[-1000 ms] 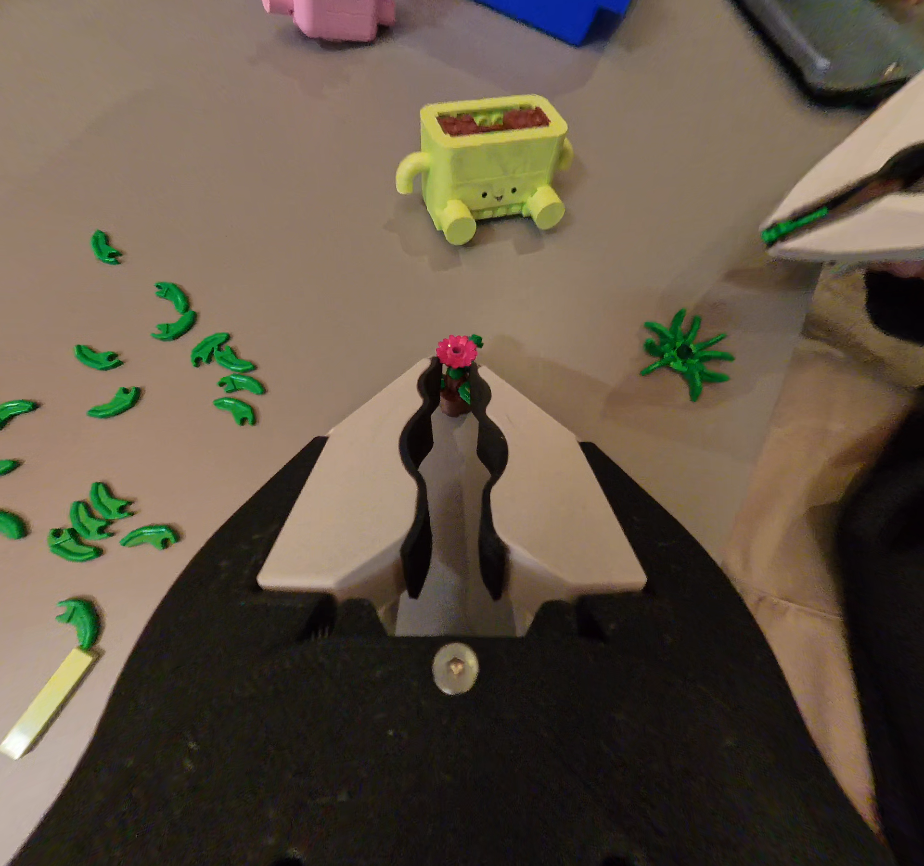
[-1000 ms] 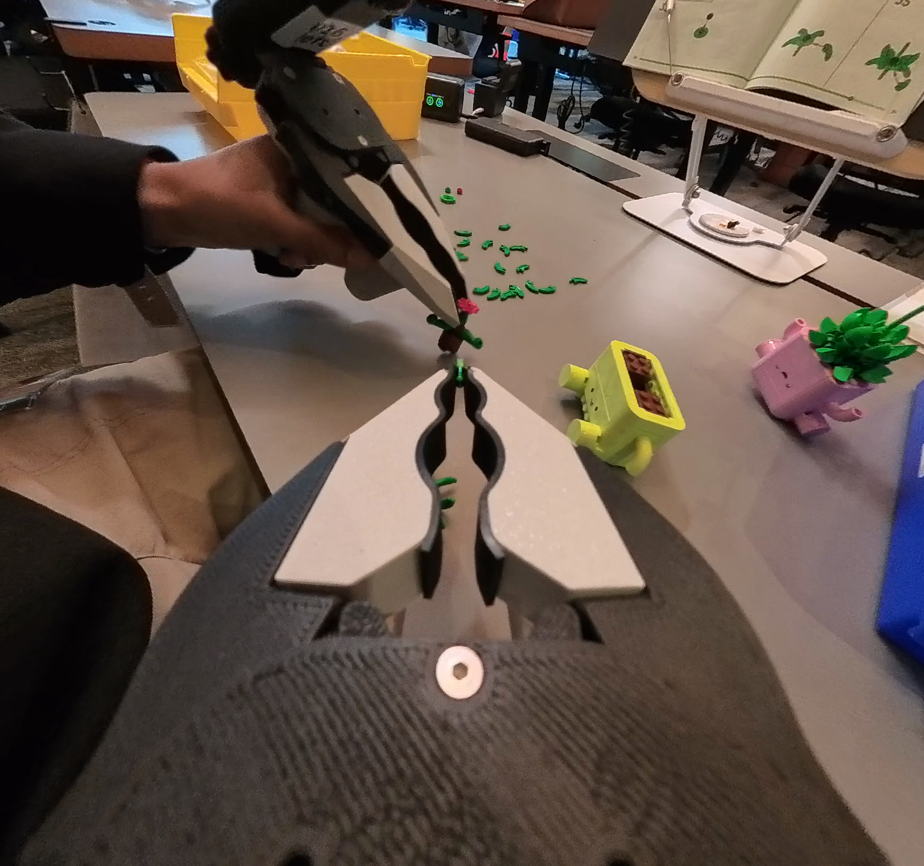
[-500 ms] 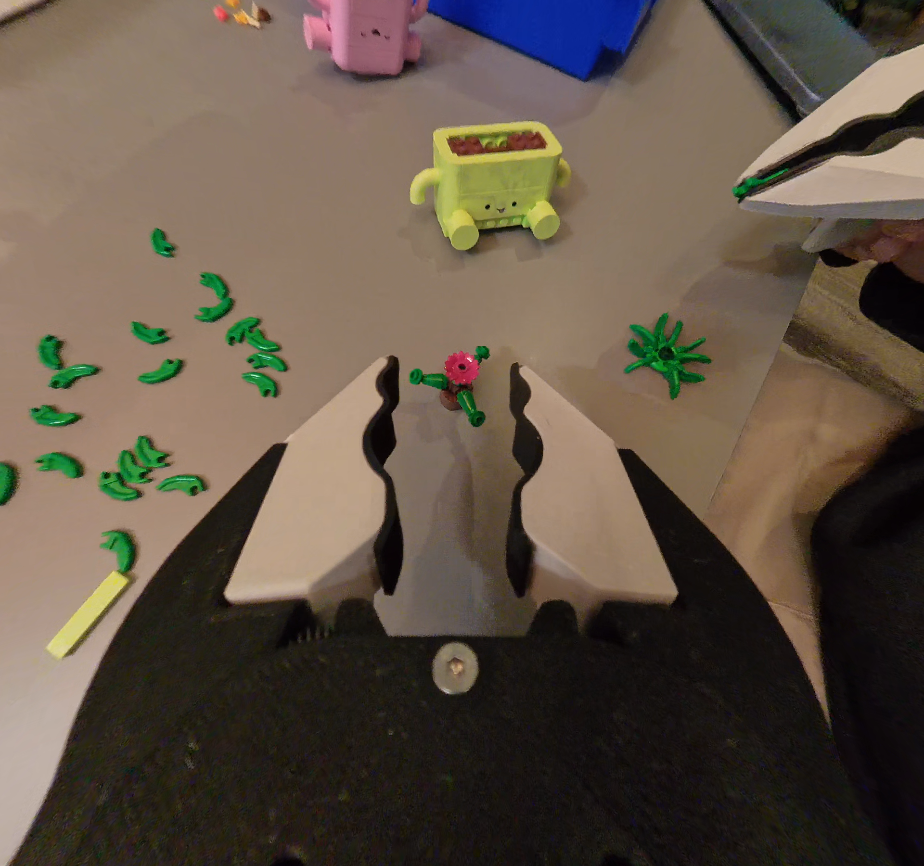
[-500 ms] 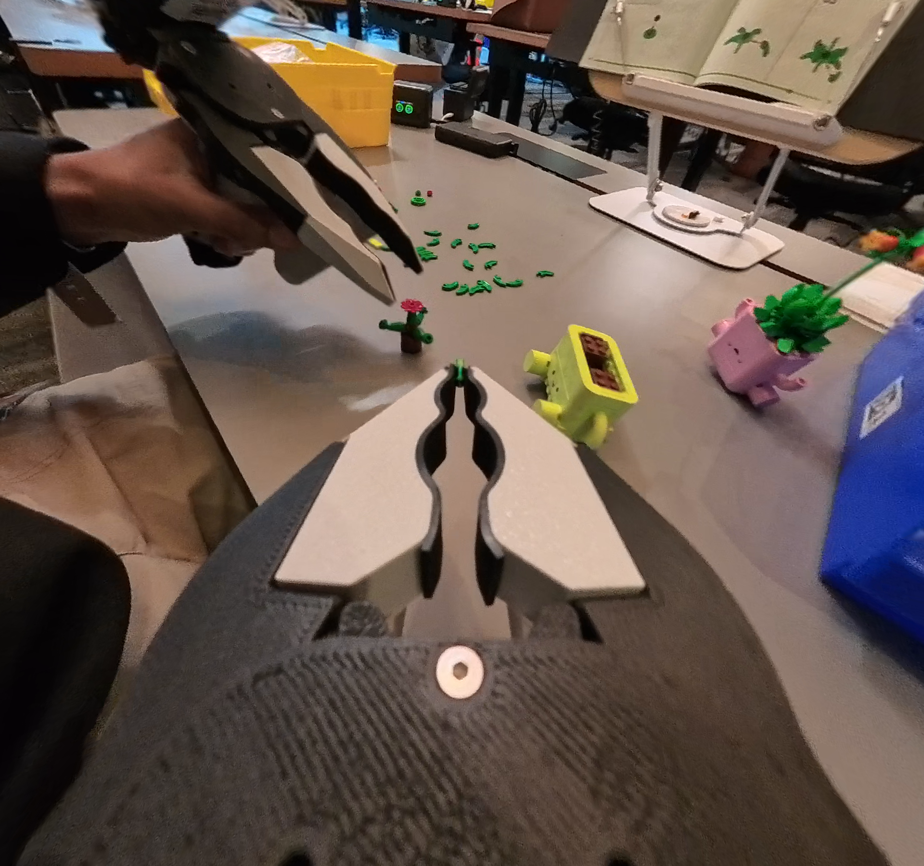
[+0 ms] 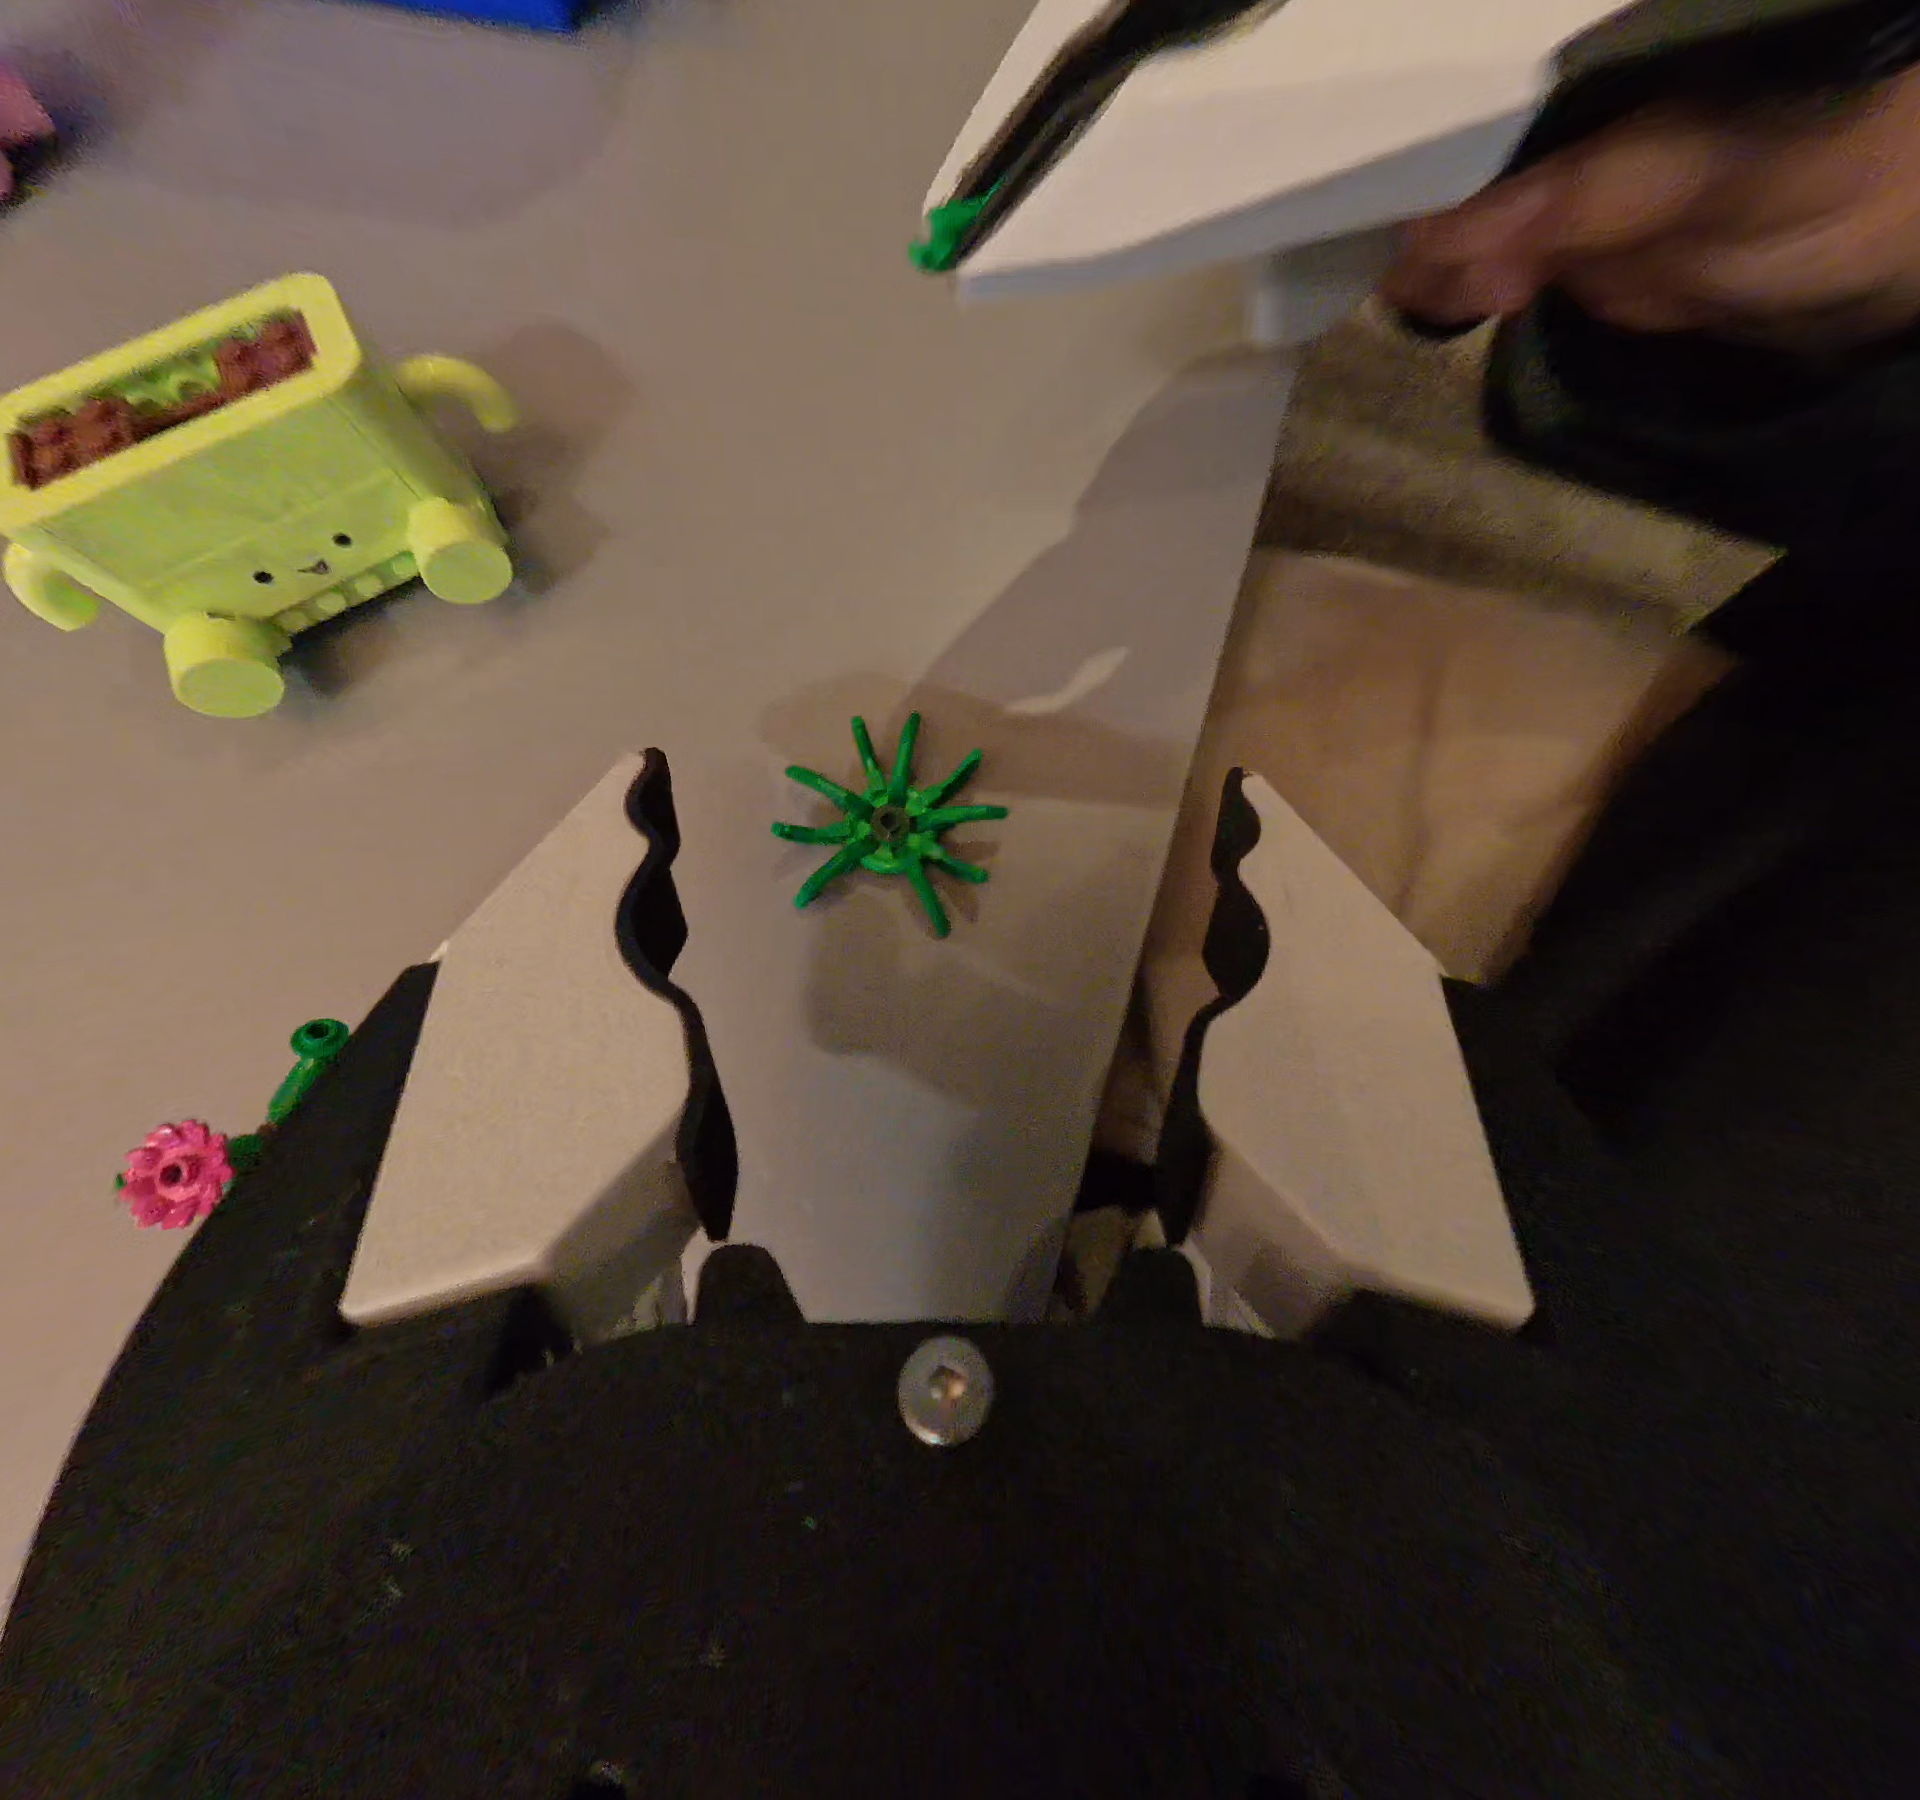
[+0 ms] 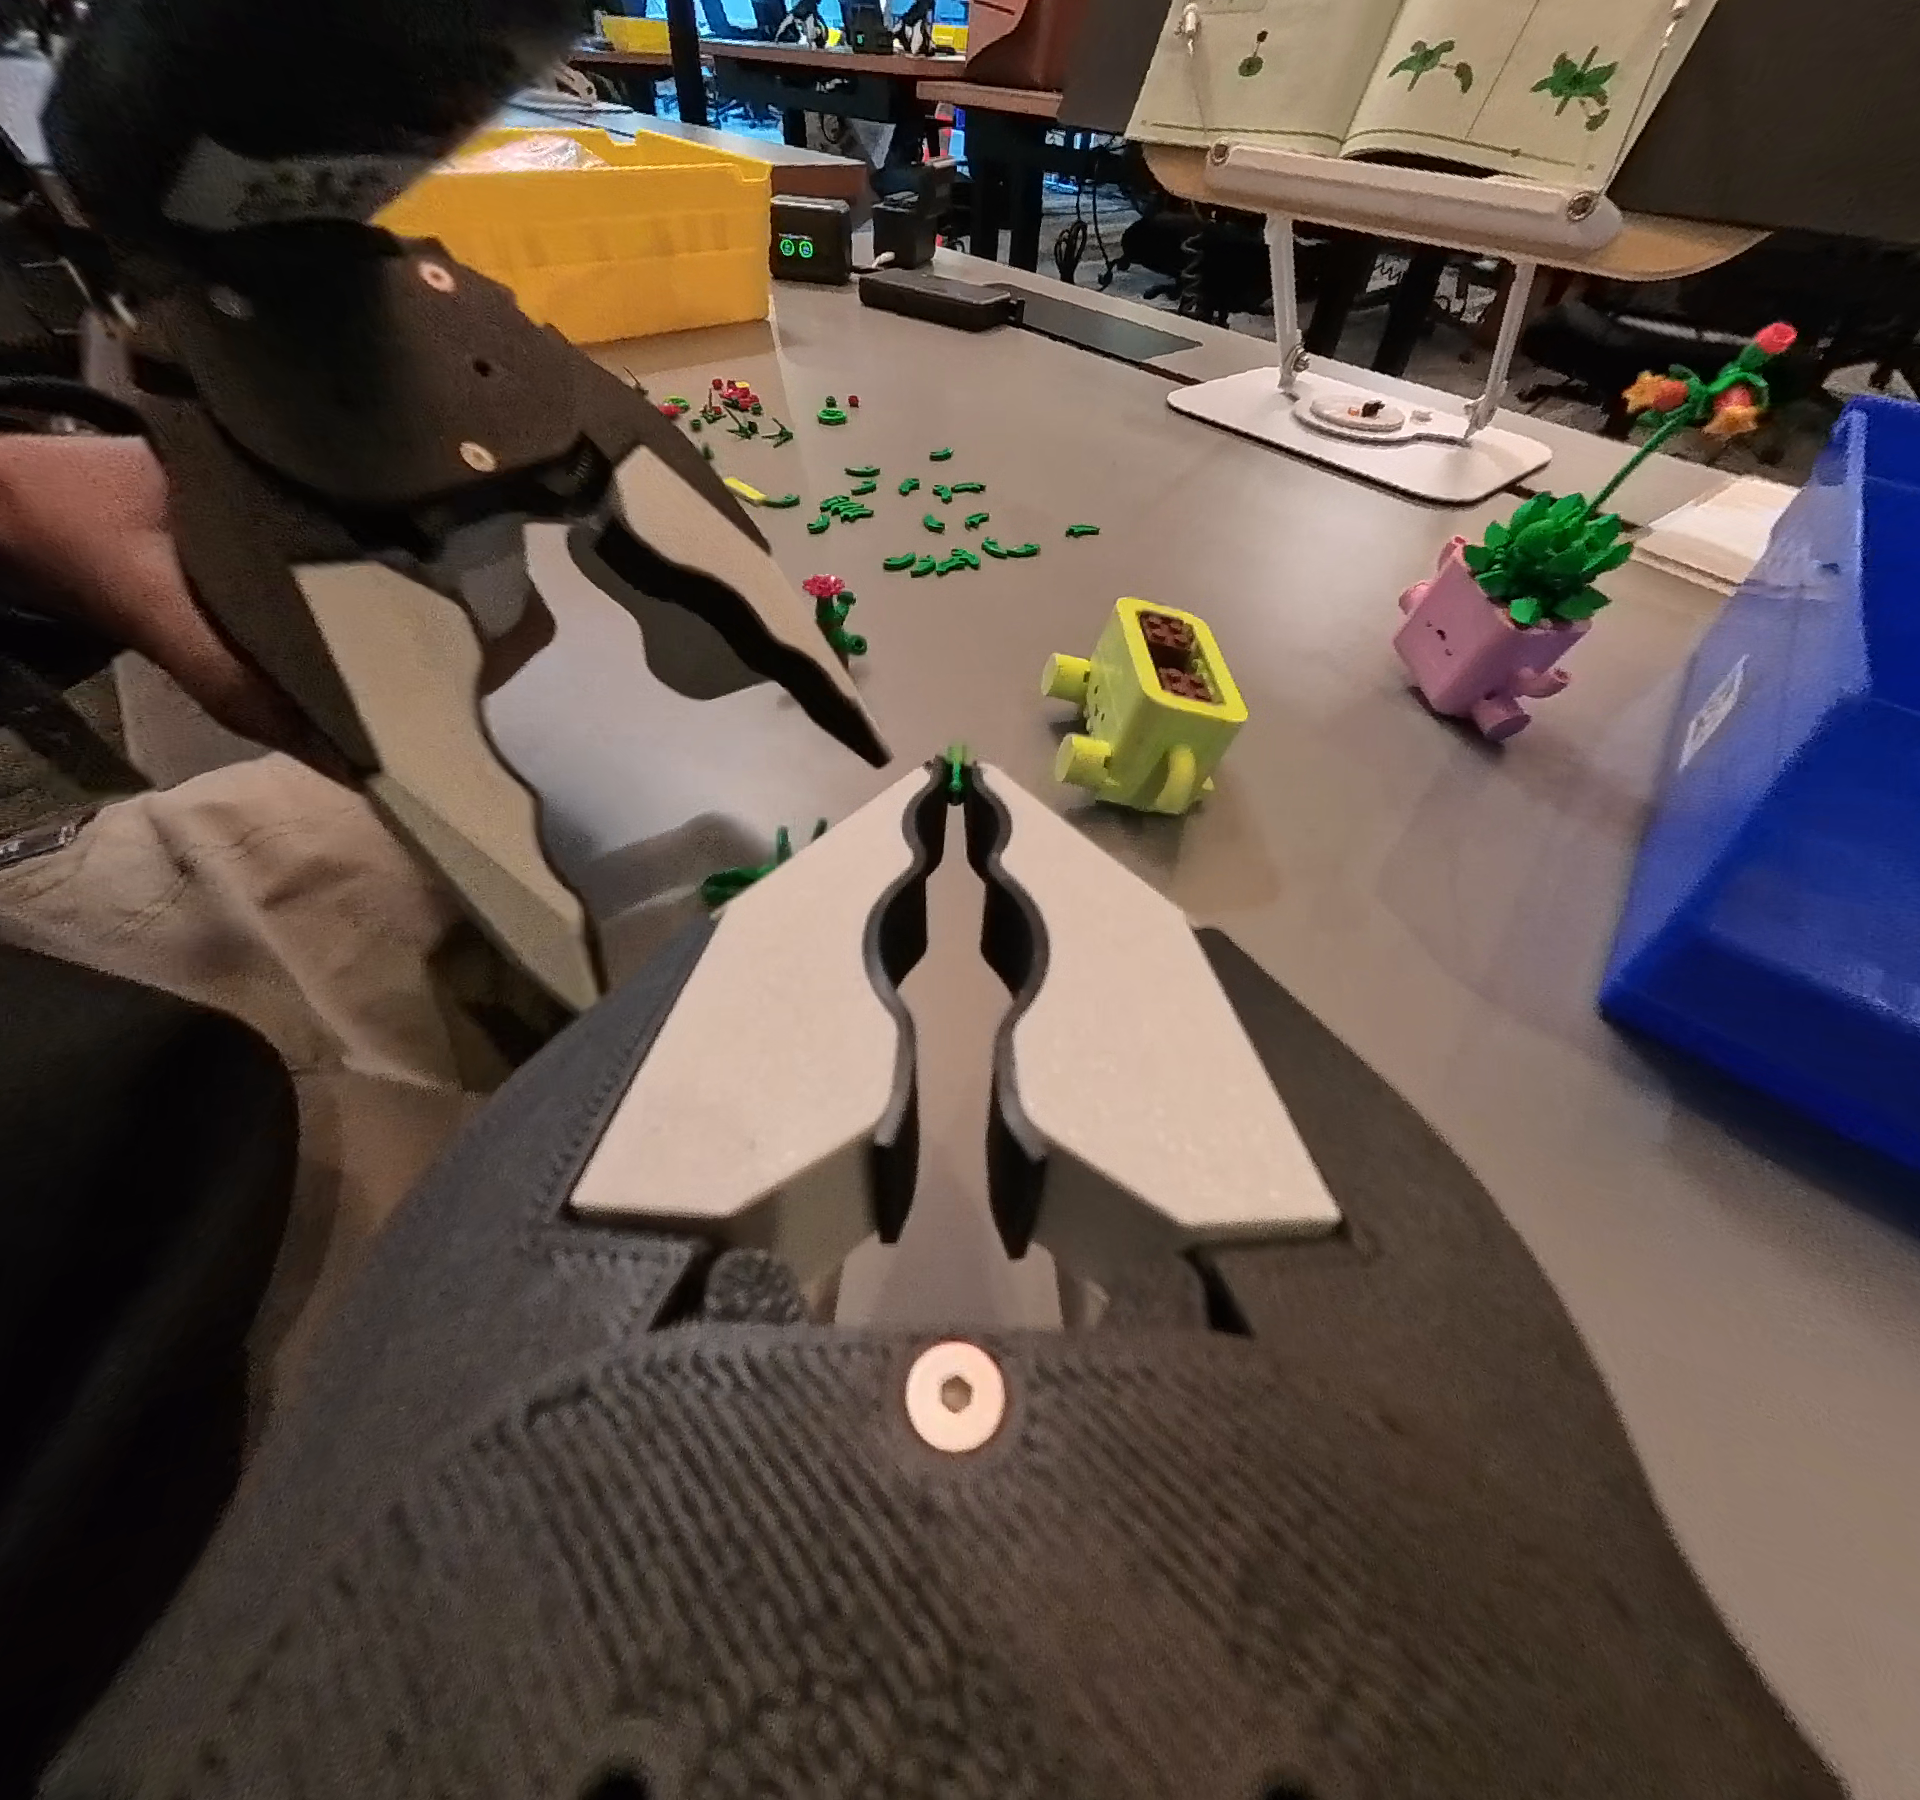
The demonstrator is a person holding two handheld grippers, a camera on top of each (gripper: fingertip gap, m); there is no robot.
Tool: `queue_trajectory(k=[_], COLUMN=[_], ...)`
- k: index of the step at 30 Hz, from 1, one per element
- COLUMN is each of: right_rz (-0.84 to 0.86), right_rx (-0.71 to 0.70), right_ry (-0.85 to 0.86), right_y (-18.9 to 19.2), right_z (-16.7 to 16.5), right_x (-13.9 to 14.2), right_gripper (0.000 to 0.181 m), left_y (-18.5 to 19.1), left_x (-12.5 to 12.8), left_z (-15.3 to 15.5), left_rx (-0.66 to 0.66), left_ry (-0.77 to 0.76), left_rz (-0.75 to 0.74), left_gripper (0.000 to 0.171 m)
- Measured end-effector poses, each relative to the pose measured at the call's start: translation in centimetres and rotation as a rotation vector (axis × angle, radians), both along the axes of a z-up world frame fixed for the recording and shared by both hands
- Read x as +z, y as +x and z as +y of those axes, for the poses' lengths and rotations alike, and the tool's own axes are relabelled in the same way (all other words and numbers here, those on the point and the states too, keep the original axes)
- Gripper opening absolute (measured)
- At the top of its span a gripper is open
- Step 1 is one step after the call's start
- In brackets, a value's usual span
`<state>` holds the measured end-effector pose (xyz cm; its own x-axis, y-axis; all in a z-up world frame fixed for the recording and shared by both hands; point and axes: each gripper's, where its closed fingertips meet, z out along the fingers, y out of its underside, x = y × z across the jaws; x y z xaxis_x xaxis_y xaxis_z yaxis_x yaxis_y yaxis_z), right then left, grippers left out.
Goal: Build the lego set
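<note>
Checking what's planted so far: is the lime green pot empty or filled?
Empty of plants: the lime green pot shows only bare brown bricks in its open top, while the pink pot already holds green leaves.

Spiky green leaf piece (image 5: 888, 823) flat on table

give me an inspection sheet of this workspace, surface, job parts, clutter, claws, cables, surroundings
Surface: grey table, lit, littered with loose parts.
Job's things: spiky green leaf piece flat on the table between the open left fingers; pink flower stem standing alone; lime planter; pink planter with a plant; scattered green leaf bits.
Clutter: blue bin, yellow bin.
Claws: left claw open, empty; right claw shut on a small green piece.
Cables: some behind the table by the black boxes, unclear.
Surroundings: instruction book on a stand; other desks behind.
</note>
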<state>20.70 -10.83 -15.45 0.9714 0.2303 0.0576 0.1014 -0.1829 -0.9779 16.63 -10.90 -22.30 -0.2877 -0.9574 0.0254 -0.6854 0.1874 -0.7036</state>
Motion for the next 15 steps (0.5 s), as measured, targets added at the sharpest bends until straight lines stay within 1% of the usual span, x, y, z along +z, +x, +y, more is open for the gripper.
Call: queue_trajectory(k=[2, 4, 8, 11, 15], right_rz=[-0.004, 0.003, 0.017, 0.022, 0.024], right_rx=[-0.006, -0.009, -0.014, -0.015, -0.018], right_ry=[0.003, 0.005, 0.027, 0.03, 0.027], right_y=[0.0, 0.1, 0.4, 0.5, 0.7], right_z=[-0.7, -1.3, -1.8, -1.9, -1.9], right_x=[-0.1, -0.2, 0.4, 0.5, 0.4], right_gripper=[0.002, 0.002, 0.001, 0.002, 0.002], left_y=[-0.1, -0.6, -2.0, -3.1, -4.5], left_x=[-1.1, -1.6, -1.7, -1.4, -0.8], left_z=[-0.1, -0.8, -1.6, -2.6, -5.1], left_rx=[-0.011, -0.029, 0.0, 0.026, 0.004], left_ry=[0.045, 0.017, -0.06, -0.114, -0.22], left_rz=[0.059, 0.102, 0.152, 0.157, 0.167], left_gripper=[0.102, 0.103, 0.101, 0.098, 0.089])
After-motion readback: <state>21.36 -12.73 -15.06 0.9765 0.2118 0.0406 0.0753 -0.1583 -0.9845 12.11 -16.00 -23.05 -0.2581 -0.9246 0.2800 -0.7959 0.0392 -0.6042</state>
